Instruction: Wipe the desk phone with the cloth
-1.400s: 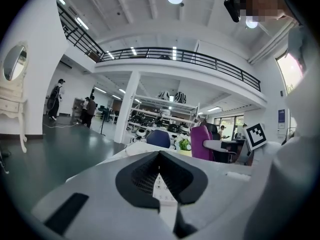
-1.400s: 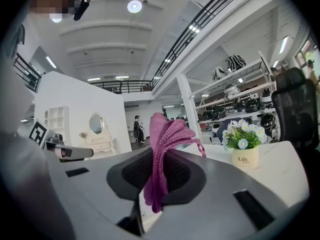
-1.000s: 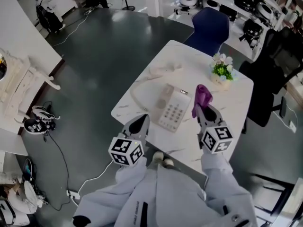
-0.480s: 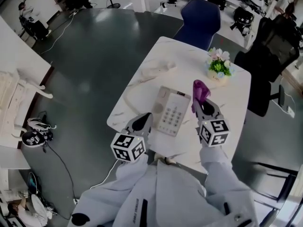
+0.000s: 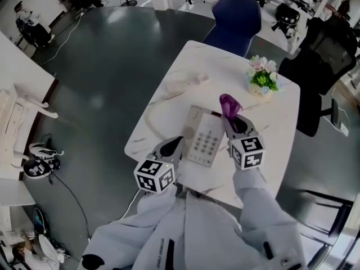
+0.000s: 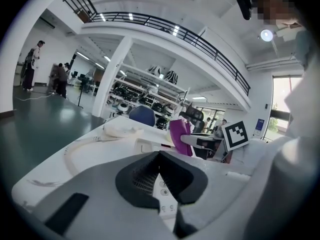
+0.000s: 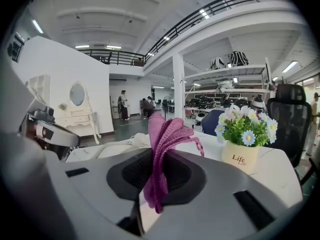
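The purple knitted cloth (image 5: 228, 104) is clamped in the closed jaws of the right gripper (image 5: 232, 120), folds forward, above the far right edge of the white desk phone (image 5: 203, 140), presumably for dragging across it. The left gripper (image 5: 175, 142), jaws together and empty, is held beside the phone's near left edge, perhaps to steady it. White and blue flowers (image 5: 262, 75) are contained in a small cream pot (image 5: 261, 91), well apart.

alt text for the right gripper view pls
The right claw is shut on a purple cloth that sticks up between its jaws. Behind it, on a white table, stands a small pot of flowers labelled Life.
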Motion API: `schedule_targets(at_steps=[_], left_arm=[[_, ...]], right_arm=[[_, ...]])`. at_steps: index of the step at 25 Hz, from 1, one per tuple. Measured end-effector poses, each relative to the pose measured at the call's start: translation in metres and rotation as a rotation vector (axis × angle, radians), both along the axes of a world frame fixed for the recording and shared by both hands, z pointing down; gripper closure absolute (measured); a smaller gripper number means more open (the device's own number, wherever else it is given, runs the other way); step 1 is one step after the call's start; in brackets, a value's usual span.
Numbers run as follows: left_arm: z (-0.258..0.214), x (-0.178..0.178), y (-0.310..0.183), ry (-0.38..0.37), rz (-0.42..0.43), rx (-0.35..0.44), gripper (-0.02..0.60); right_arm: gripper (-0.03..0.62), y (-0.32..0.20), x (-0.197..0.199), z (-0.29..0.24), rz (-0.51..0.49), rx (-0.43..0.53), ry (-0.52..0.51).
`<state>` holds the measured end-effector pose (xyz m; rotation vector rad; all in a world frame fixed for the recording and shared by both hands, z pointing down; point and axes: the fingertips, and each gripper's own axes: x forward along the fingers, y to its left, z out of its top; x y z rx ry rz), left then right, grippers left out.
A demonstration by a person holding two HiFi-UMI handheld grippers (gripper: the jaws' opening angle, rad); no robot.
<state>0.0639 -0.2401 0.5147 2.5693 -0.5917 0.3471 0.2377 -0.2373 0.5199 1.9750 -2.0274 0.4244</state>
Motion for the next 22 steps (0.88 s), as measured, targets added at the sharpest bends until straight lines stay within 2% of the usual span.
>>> schedule_targets(at_steps=[7, 14, 22], left_arm=[[0.009, 0.000, -0.002, -0.004, 0.008, -0.027, 0.584], [0.014, 0.000, 0.000, -0.005, 0.022, -0.041, 0.584], [0.016, 0.001, 0.003, -0.002, 0.042, -0.043, 0.584]], right_arm=[[0.556, -0.005, -0.019, 0.023, -0.079, -0.089, -0.002], [0.556, -0.004, -0.026, 0.034, -0.091, -0.145, -0.019], [0.556, -0.003, -0.033, 0.042, -0.116, -0.233, 0.071]])
